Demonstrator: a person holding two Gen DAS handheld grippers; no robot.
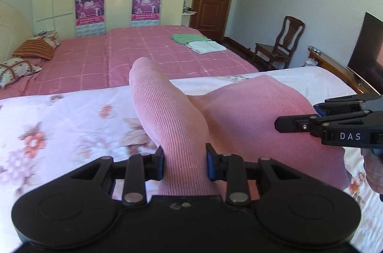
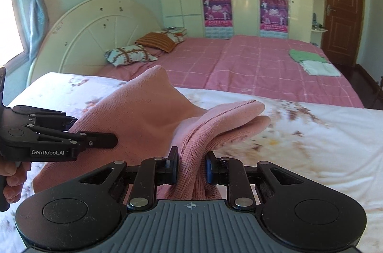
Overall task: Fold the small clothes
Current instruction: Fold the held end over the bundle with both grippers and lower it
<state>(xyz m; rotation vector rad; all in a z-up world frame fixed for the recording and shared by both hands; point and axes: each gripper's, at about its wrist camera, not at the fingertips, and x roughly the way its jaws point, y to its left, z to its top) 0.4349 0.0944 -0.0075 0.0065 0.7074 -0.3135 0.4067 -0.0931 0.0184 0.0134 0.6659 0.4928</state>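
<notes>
Your left gripper (image 1: pixel 184 163) and right gripper (image 2: pixel 192 165) are each clamping the pink garment (image 1: pixel 239 109) above the floral sheet (image 1: pixel 59 121). Far right, folded clothes (image 1: pixel 199 42) are lying on the pink bed (image 1: pixel 119 57). Your hand (image 2: pixel 12 178) is cut off at the left edge.

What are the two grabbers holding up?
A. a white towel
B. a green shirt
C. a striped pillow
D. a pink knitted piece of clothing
D: the left gripper and the right gripper each pinch a bunch of the pink knitted garment above the floral sheet.
</notes>
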